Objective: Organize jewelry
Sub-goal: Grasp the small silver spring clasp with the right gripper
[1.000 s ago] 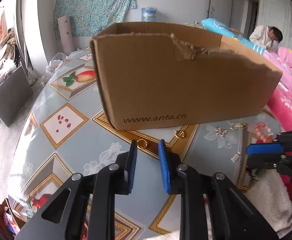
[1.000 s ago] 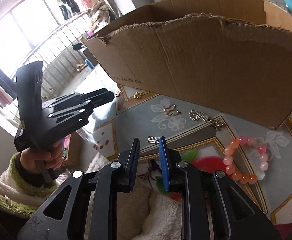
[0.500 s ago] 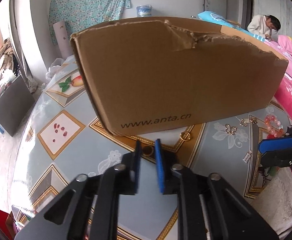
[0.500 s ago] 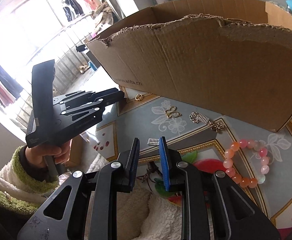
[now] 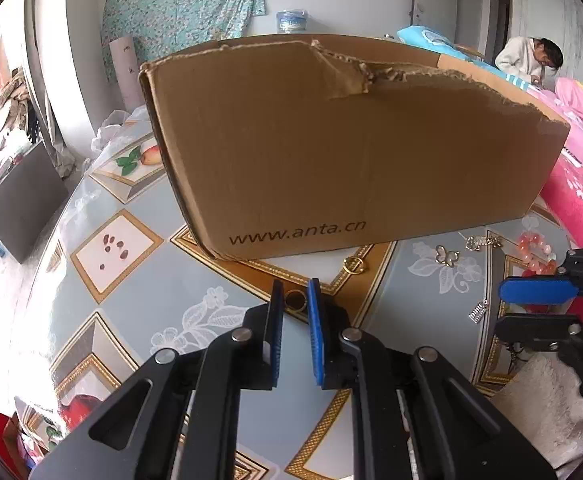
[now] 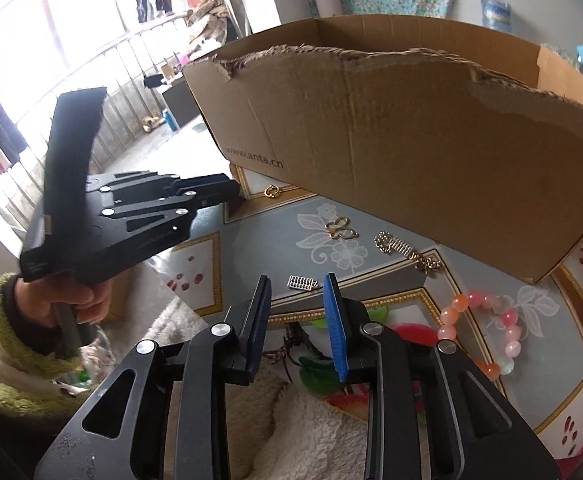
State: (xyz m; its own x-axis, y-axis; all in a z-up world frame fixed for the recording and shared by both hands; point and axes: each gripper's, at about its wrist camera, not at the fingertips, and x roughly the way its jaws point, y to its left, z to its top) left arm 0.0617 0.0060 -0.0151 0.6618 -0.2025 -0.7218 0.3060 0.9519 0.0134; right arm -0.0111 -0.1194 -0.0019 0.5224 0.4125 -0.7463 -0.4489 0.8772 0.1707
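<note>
A small gold ring (image 5: 295,300) lies on the patterned table just in front of a cardboard box (image 5: 351,152). My left gripper (image 5: 294,294) has its blue pads closed against the ring's two sides. My right gripper (image 6: 297,286) hangs over the table's near edge, its jaws opening with nothing between them. A silver abacus charm (image 6: 302,283) lies just beyond its tips. Loose on the table are a gold clasp (image 6: 271,191), a butterfly charm (image 6: 341,229), a silver chain (image 6: 405,250) and a pink bead bracelet (image 6: 487,328).
The open-topped box (image 6: 411,140) has a torn front wall that rises high right behind the jewelry. A dark cord (image 6: 291,344) lies under my right gripper by a fluffy white sleeve. A person (image 5: 527,64) sits far back right, and pink bedding (image 5: 579,200) borders the table.
My left gripper came forward and down to the gold ring, and its jaws narrowed around it. The right gripper's jaws widened and it rolled slightly.
</note>
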